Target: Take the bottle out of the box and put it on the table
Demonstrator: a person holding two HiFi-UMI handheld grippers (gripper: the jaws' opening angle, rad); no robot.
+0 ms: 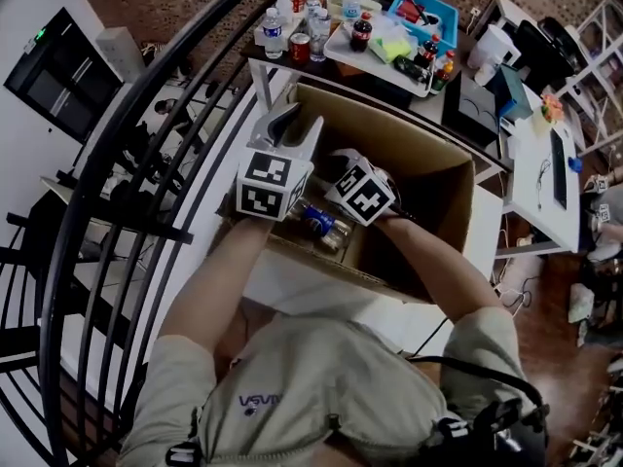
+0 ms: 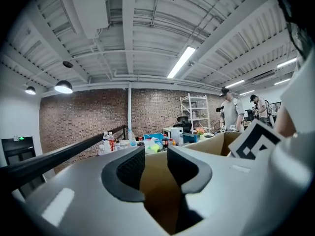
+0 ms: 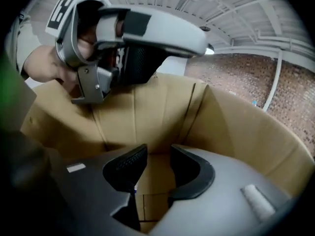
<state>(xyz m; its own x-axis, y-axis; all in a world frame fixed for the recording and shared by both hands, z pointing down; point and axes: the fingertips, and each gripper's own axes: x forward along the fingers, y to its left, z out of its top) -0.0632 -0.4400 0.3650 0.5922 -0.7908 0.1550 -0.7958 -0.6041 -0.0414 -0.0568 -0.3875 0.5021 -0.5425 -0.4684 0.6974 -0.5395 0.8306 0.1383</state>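
Cardboard box [image 1: 428, 159] sits on the white surface [image 1: 292, 285], bottle [image 1: 321, 220] lying on its side down inside it at the person's end. Left claw [image 2: 156, 156] hangs over the box, open and empty; right claw [image 3: 158, 156] points down into it, jaws apart too, nothing between them. More bottles [image 1: 292, 17] stand on a far surface [image 1: 255, 58].

Head view: steeply down onto box [image 1: 389, 134]. Left gripper view: level across its rim. Right gripper view: close, inside box.
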